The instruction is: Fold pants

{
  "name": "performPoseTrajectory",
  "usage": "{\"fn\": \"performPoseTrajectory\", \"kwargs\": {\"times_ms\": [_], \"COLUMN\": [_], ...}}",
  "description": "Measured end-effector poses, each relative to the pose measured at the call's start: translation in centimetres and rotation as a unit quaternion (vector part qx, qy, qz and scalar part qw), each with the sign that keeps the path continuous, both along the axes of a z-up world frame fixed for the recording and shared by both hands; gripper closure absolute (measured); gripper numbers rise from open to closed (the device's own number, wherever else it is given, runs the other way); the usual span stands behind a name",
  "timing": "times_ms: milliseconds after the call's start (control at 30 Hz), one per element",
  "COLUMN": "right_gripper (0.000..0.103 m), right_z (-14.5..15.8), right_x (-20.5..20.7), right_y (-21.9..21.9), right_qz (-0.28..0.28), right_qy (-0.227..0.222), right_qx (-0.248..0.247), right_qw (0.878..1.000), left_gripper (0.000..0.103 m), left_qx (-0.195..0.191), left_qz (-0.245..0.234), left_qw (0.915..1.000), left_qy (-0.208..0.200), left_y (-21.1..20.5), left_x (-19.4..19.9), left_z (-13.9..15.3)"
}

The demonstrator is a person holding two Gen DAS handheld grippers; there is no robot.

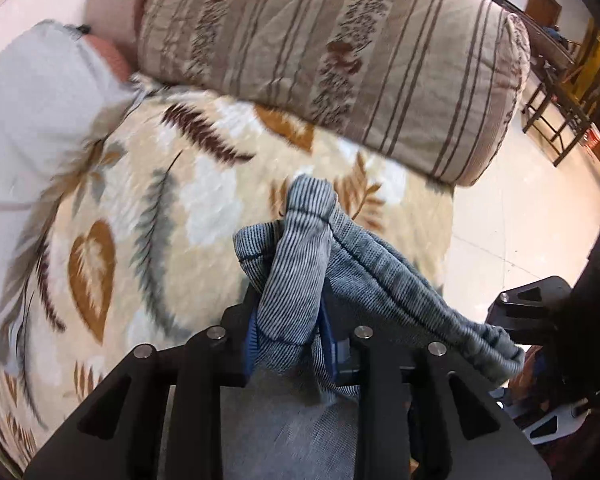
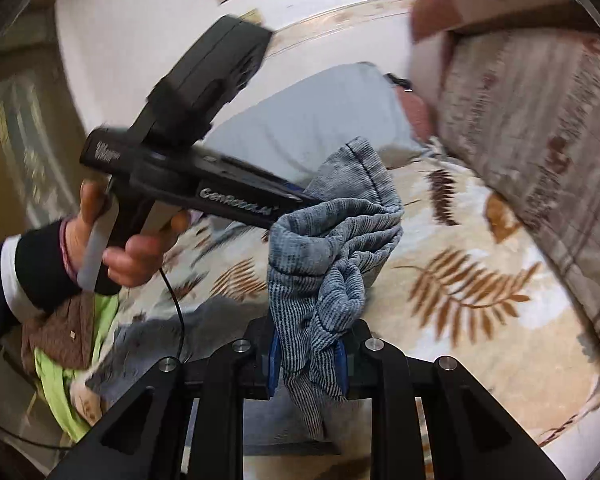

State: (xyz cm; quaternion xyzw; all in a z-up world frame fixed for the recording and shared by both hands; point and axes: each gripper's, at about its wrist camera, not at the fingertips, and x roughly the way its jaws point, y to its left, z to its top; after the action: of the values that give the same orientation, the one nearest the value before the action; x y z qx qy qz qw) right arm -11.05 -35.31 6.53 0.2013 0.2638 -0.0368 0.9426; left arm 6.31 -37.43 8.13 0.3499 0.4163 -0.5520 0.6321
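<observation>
The pants (image 1: 300, 264) are grey-blue ribbed knit, bunched up and held in the air above a leaf-patterned blanket (image 1: 139, 208). My left gripper (image 1: 287, 340) is shut on a fold of the pants, with cloth hanging over its blue pads. My right gripper (image 2: 308, 360) is shut on another fold of the same pants (image 2: 332, 248). In the right wrist view the left gripper (image 2: 300, 200) comes in from the left, held by a hand (image 2: 111, 240), pinching the pants' upper edge. The two grippers are close together.
A striped brown cushion (image 1: 340, 60) lies along the far side of the bed. A light grey pillow (image 1: 31, 112) sits at the left. A pile of brown and green clothes (image 2: 67, 340) lies at the bed's left edge. Chairs (image 1: 560, 112) stand on the tiled floor beyond.
</observation>
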Motion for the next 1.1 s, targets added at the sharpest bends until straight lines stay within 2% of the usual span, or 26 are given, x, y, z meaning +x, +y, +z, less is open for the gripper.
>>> {"fn": "performPoseTrajectory", "kwargs": {"times_ms": [233,433,667,733,833,1000,1100], "right_gripper": [0.082,0.081,0.073,0.063,0.058,0.054,0.04], "right_z": [-0.4,-2.3,-6.1,-7.6,-8.8,-6.7,-3.5], "right_x": [2.8,5.9,8.3,8.9,9.3,8.5,6.3], "right_y": [6.9,13.1,18.6,20.1,21.3,20.4,18.3], "right_qz": [0.064,0.125,0.176,0.192,0.199,0.201,0.195], "right_qy": [0.032,0.088,0.169,0.197,0.216,0.208,0.173], "right_qx": [-0.047,-0.102,-0.151,-0.165,-0.191,-0.191,-0.175], "right_qw": [0.996,0.983,0.958,0.947,0.937,0.938,0.949], "left_gripper": [0.069,0.068,0.067,0.067,0.067,0.066,0.06], "left_qx": [0.027,0.062,0.093,0.103,0.115,0.091,0.047], "left_qz": [0.05,0.116,0.205,0.22,0.251,0.314,0.356], "left_qw": [0.9984,0.9913,0.9737,0.9693,0.96,0.9412,0.9223], "left_qy": [-0.002,0.002,0.038,0.038,0.045,0.086,0.143], "left_y": [6.3,12.1,18.1,19.2,21.2,24.5,26.5], "left_x": [2.2,4.2,5.8,5.8,5.7,6.2,6.5], "left_z": [-1.6,-4.9,-8.5,-9.3,-10.4,-9.5,-8.2]}}
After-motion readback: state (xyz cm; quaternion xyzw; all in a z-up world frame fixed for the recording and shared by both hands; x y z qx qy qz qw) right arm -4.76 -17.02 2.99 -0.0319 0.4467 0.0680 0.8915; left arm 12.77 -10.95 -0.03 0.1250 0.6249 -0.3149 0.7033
